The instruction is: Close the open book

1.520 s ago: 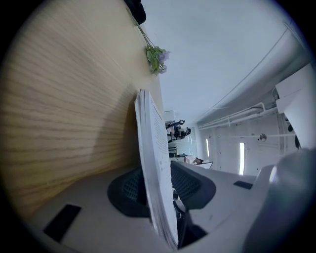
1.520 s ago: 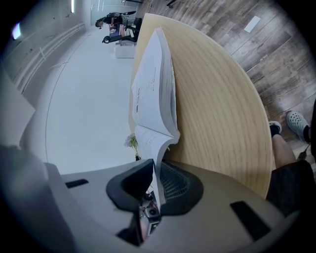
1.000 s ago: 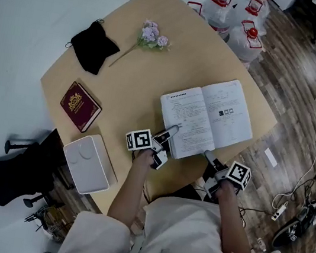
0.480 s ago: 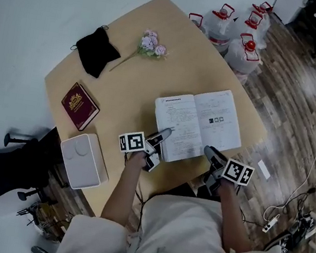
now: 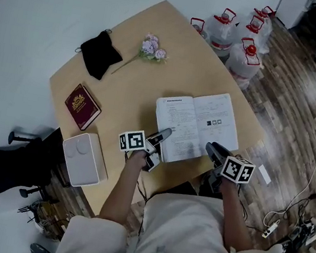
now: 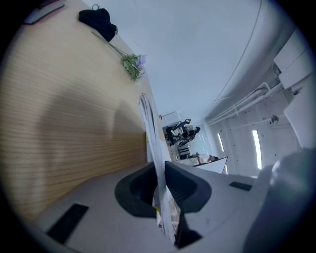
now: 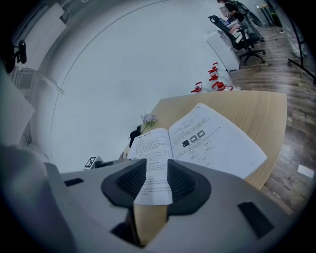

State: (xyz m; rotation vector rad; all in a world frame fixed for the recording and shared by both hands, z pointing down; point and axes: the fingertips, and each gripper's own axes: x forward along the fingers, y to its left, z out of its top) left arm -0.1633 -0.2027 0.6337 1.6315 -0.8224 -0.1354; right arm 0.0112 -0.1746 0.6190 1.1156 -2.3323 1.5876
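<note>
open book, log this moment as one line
open book: open on table | left gripper: shut on left pages | right gripper: open, jaws just closing slightly, book edge between, ungripped

table (image 5: 184,79): matt wood | book (image 5: 198,120): matt paper | pouch (image 5: 100,54): black cloth

Bare tabletop (image 5: 174,65) beyond book (image 5: 197,126), white box (image 5: 83,158) (left edge) in the way

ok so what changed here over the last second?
The right gripper rolled about its own axis and edged in over the near edge of the open book. Its jaws are apart with nothing gripped and have just narrowed slightly. The left gripper stays shut on the book's near left corner. The book is still open and flat, and nothing else on the table moved.
</note>
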